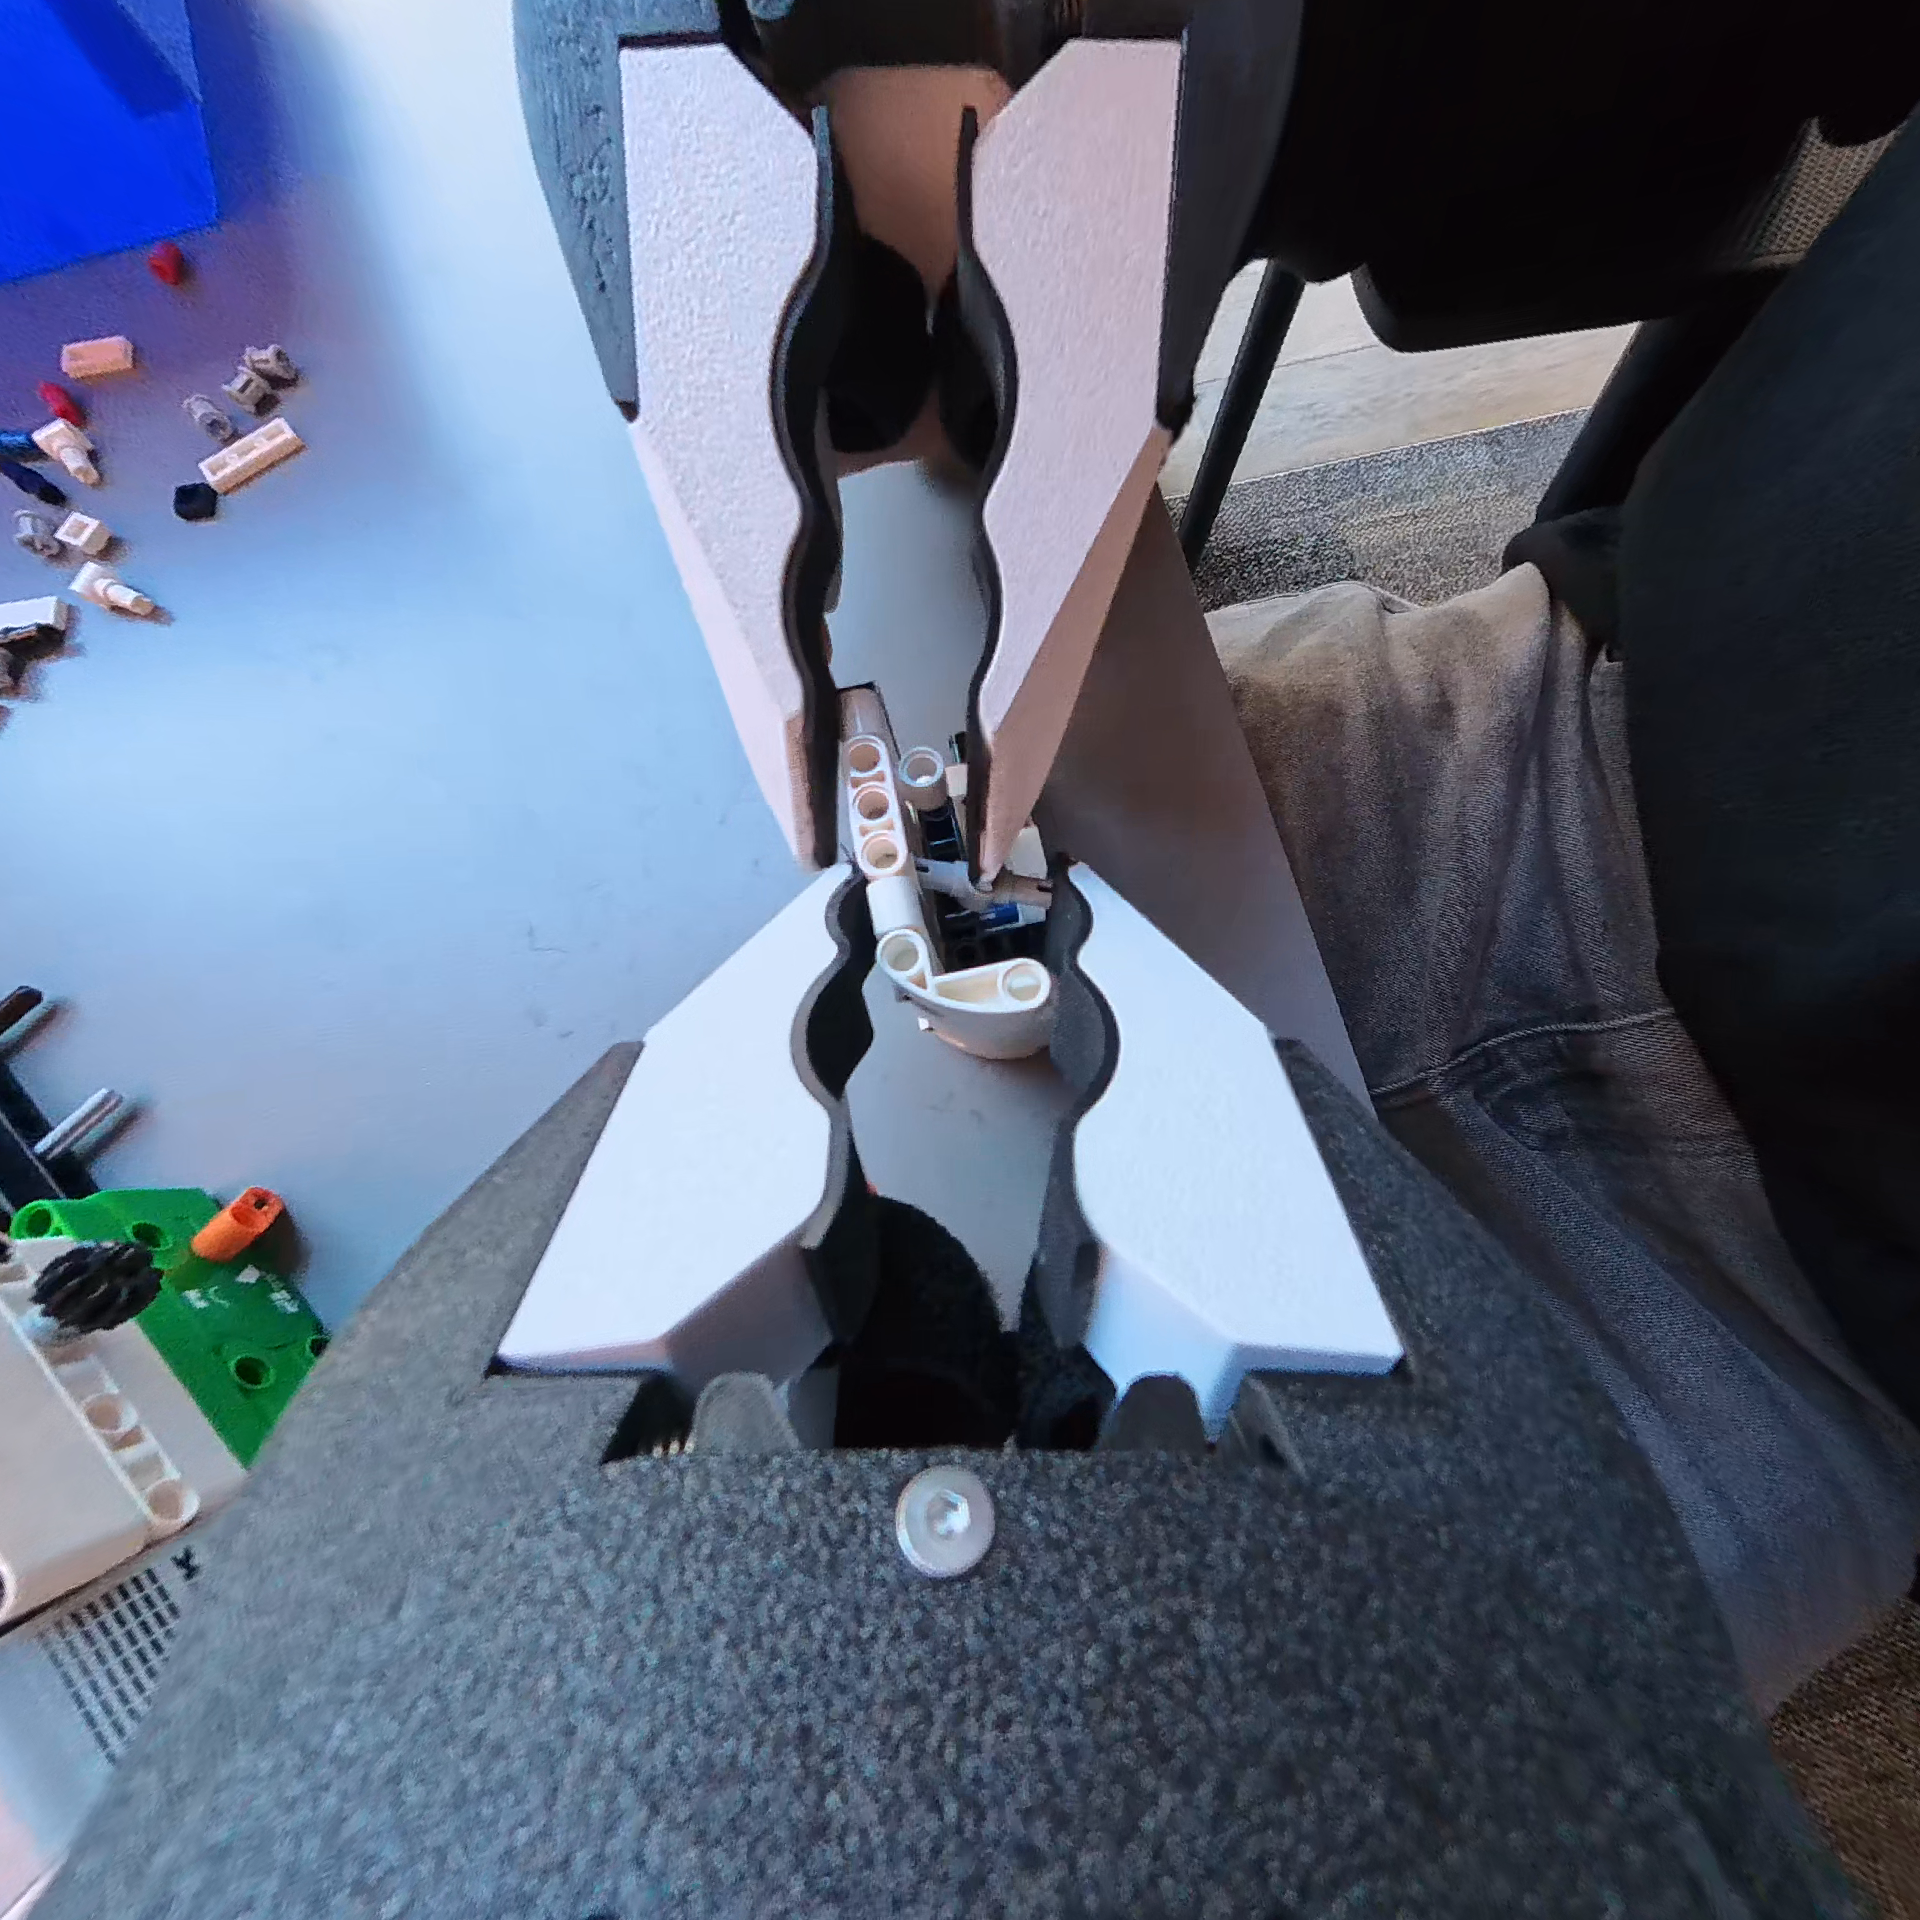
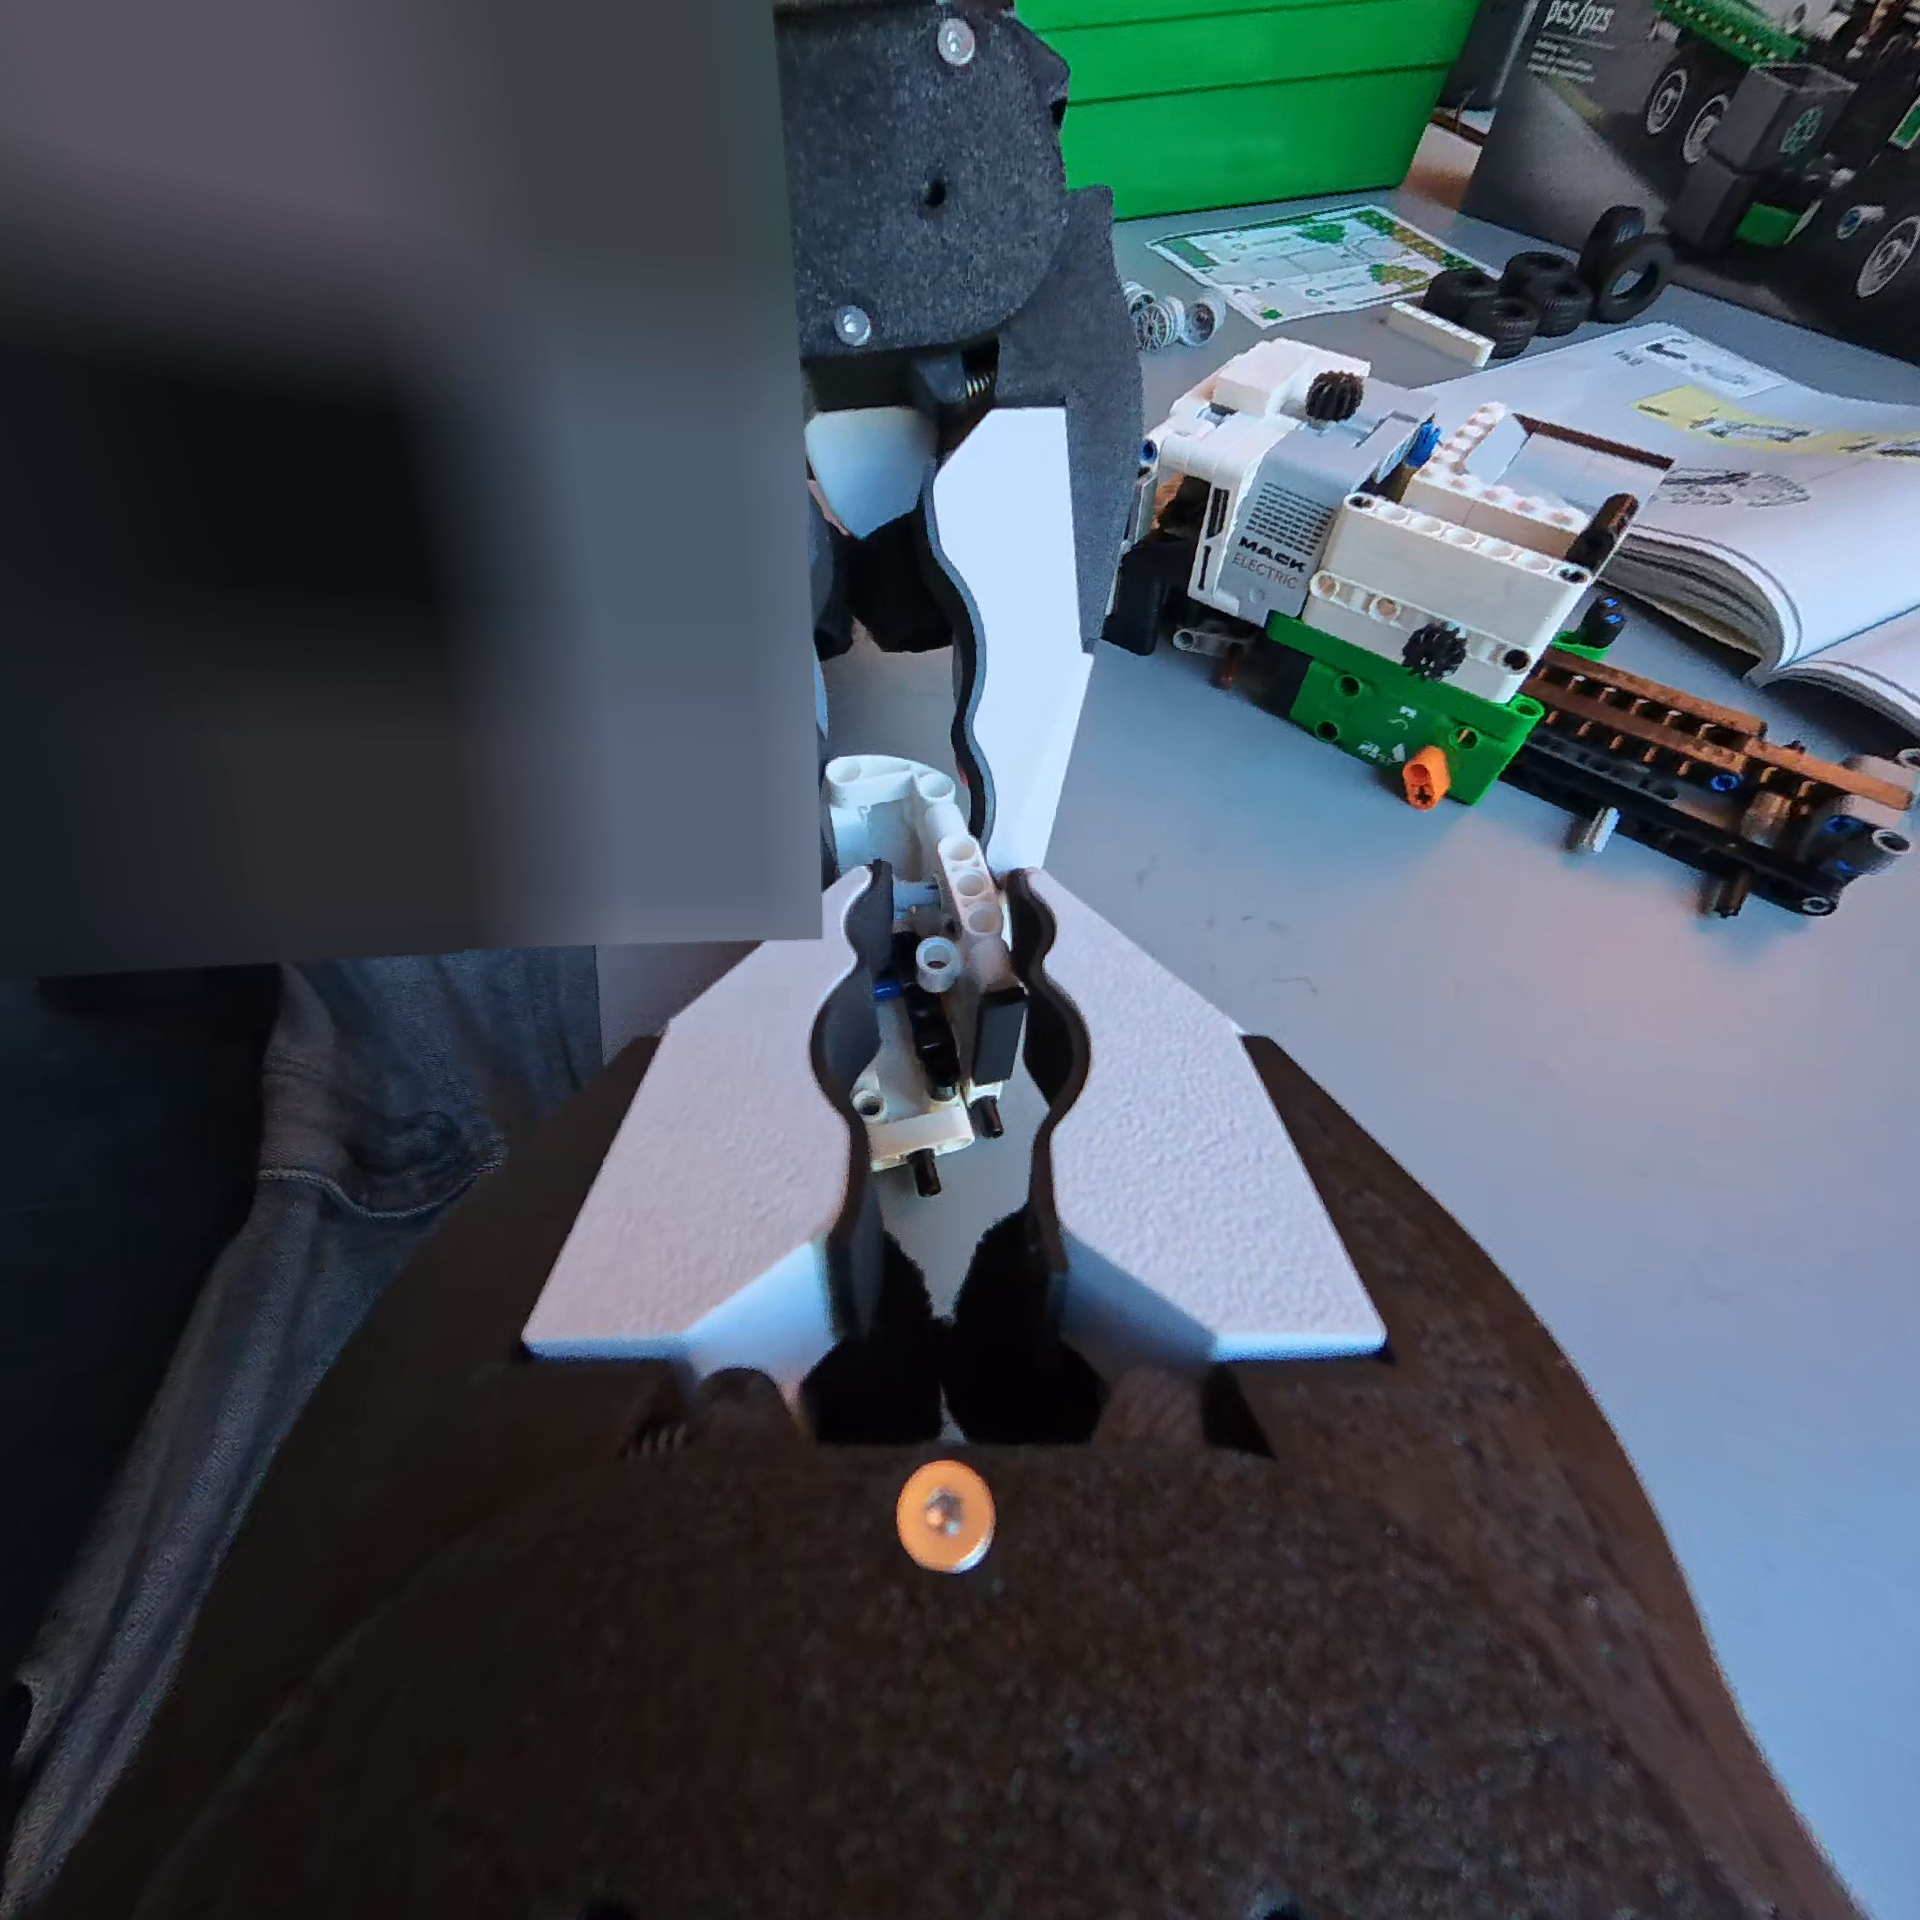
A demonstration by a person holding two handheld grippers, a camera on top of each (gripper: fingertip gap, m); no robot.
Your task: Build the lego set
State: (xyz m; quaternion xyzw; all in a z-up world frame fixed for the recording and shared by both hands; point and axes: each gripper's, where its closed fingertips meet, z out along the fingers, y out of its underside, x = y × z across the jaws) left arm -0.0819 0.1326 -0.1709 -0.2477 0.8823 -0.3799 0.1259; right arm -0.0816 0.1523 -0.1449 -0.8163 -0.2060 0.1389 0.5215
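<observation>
A small white and black lego sub-assembly point(image 1: 982, 997) with holed white beams and a curved white panel is held above the grey table's edge between both grippers. My left gripper point(image 1: 961, 909) is shut on its curved-panel end. My right gripper point(image 1: 904, 847) comes in from the opposite side and is shut on the other end. In the right wrist view the right gripper point(image 2: 945, 894) clamps the sub-assembly point(image 2: 914, 1127), with black pins sticking out toward the camera. One left finger point(image 2: 1013, 623) shows beyond it. The other is hidden by a blurred patch.
A partly built white and green truck point(image 2: 1351, 561) stands on the table point(image 2: 1351, 1039), also in the left wrist view point(image 1: 135, 1340). Behind it are an open instruction booklet point(image 2: 1766, 499), black tyres point(image 2: 1538, 291), a green bin point(image 2: 1247, 94) and the set's box point(image 2: 1714, 135). Loose small pieces point(image 1: 104, 468) lie farther off. A person's jeans leg point(image 1: 1507, 935) is beside the table. Both grippers' tips are close together, under 4 cm apart.
</observation>
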